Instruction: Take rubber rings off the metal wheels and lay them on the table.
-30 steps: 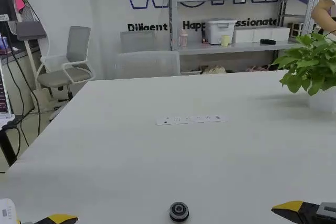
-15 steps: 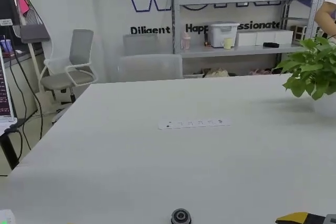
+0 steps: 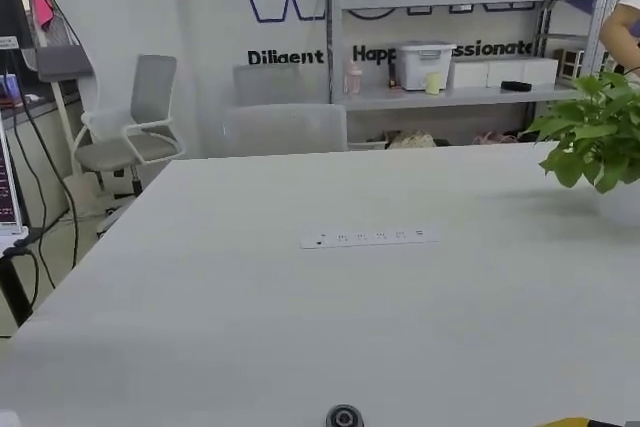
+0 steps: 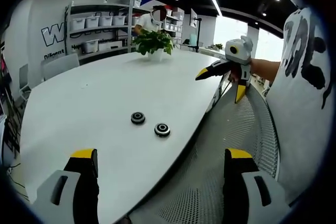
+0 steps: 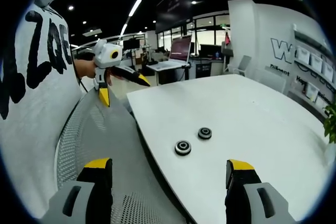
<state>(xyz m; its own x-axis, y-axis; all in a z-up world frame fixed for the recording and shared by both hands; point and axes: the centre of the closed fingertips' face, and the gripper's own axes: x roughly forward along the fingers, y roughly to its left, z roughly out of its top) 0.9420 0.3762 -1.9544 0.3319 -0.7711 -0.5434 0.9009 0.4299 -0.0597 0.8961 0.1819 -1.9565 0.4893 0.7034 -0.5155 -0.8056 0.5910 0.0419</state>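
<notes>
Left gripper (image 4: 161, 154) jaws spread wide, gripping nothing | right gripper (image 5: 169, 164) jaws spread wide too, empty | both hang off the table (image 4: 94, 93) edge | first wheel (image 4: 162, 129) and second wheel (image 4: 138, 117) sit side by side near that edge, dark rings on | plant (image 4: 153, 41) at the far side

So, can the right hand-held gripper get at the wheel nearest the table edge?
Probably yes: the right hand-held gripper is open, and nothing lies between it and that wheel on the table.
</notes>
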